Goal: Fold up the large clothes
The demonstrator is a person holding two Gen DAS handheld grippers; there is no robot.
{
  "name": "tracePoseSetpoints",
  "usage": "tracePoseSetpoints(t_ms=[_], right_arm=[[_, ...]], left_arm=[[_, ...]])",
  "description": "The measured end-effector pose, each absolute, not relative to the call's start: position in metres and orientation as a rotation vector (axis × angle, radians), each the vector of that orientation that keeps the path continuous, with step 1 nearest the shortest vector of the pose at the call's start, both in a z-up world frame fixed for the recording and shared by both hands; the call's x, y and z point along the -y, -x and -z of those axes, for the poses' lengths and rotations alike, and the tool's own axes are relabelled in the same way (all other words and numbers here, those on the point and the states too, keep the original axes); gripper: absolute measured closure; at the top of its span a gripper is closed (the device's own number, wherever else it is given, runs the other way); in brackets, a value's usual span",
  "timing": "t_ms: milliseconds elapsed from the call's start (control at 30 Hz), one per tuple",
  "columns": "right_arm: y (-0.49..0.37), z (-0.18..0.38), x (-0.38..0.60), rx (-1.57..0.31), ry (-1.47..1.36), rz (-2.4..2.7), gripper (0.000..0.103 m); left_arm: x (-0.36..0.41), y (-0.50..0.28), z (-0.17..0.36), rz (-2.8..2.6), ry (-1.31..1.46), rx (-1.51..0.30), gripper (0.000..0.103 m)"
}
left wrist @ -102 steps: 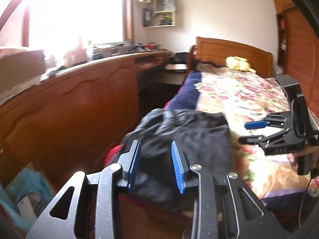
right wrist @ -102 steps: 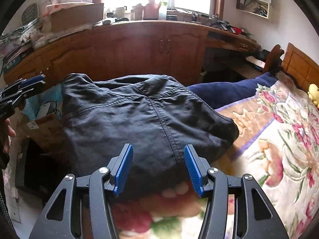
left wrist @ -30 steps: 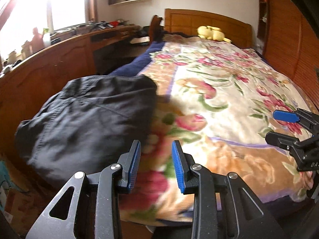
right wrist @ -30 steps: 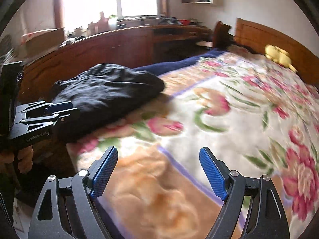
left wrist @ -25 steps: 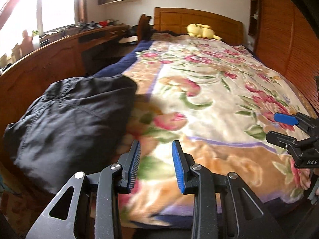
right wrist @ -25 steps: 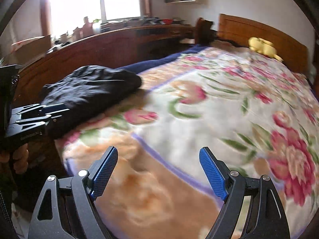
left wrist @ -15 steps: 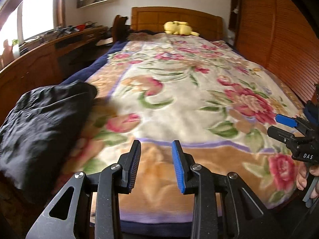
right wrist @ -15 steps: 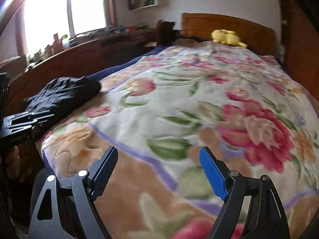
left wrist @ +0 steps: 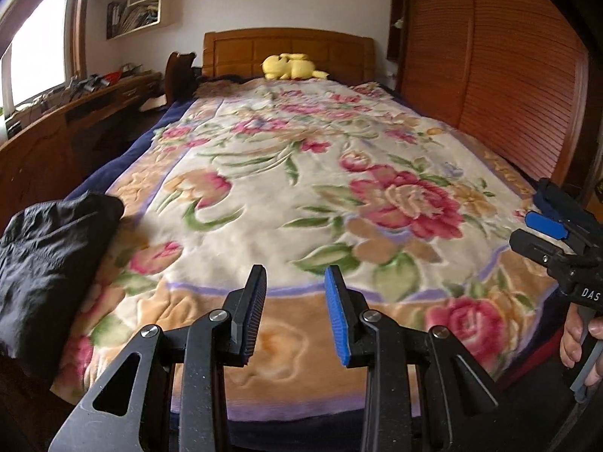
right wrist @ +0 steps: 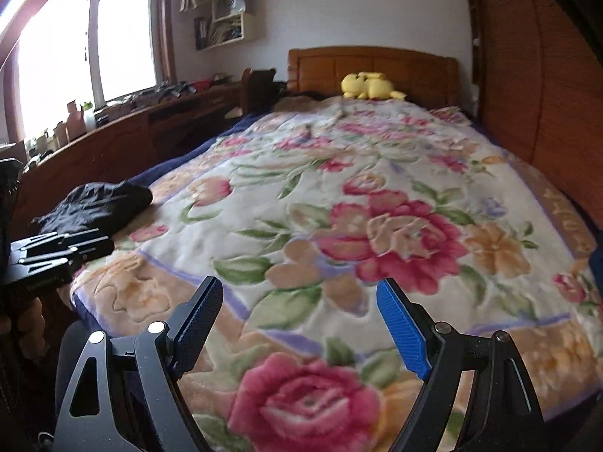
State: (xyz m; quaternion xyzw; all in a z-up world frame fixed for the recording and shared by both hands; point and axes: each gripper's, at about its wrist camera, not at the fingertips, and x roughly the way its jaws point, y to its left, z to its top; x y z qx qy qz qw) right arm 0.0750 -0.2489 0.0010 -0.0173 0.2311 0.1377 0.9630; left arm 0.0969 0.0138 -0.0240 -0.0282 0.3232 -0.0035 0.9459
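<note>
A folded black garment point(left wrist: 49, 260) lies on the near left corner of the bed with the floral blanket point(left wrist: 301, 188); it also shows in the right wrist view point(right wrist: 98, 203). My left gripper point(left wrist: 296, 312) is open and empty above the foot of the bed, to the right of the garment. My right gripper point(right wrist: 299, 324) is wide open and empty over the blanket, further right. Each gripper shows at the edge of the other's view: the right one point(left wrist: 542, 233), the left one point(right wrist: 75, 241).
A wooden headboard point(left wrist: 286, 49) with a yellow plush toy point(left wrist: 290, 66) stands at the far end. A long wooden cabinet point(right wrist: 124, 139) with clutter runs along the left under the window. A slatted wooden wardrobe point(left wrist: 508, 86) lines the right side.
Both grippers have swung right, away from the black garment, which has slid to the left edge of both views. Both stayed open and empty.
</note>
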Motion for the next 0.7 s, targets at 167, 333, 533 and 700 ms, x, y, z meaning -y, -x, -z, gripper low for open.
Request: tracePoseSetpoints(t_ms=[167,333,533,700], right_arm=[[-0.033,-0.025,0.264,-0.378,0.026,-0.233,0.018],[0.009,-0.041,0.275,-0.298,0.004,-0.201,0.018],[0.042,-0.044,0.284,-0.257,-0.015,-0.17,0.018],[0.043,-0.042,0.285,-0.263,-0.026,-0.17,0.018]], left_arm=[[0.002,-0.087,-0.003,0.029,0.058,-0.609,0.07],[0.017,-0.071,-0.029,0.045,0.047,-0.548,0.07],[0.028,-0.056,-0.045,0.064,0.048,-0.498,0.07],[0.033,-0.054,-0.047,0.062,0.04,-0.489,0.07]])
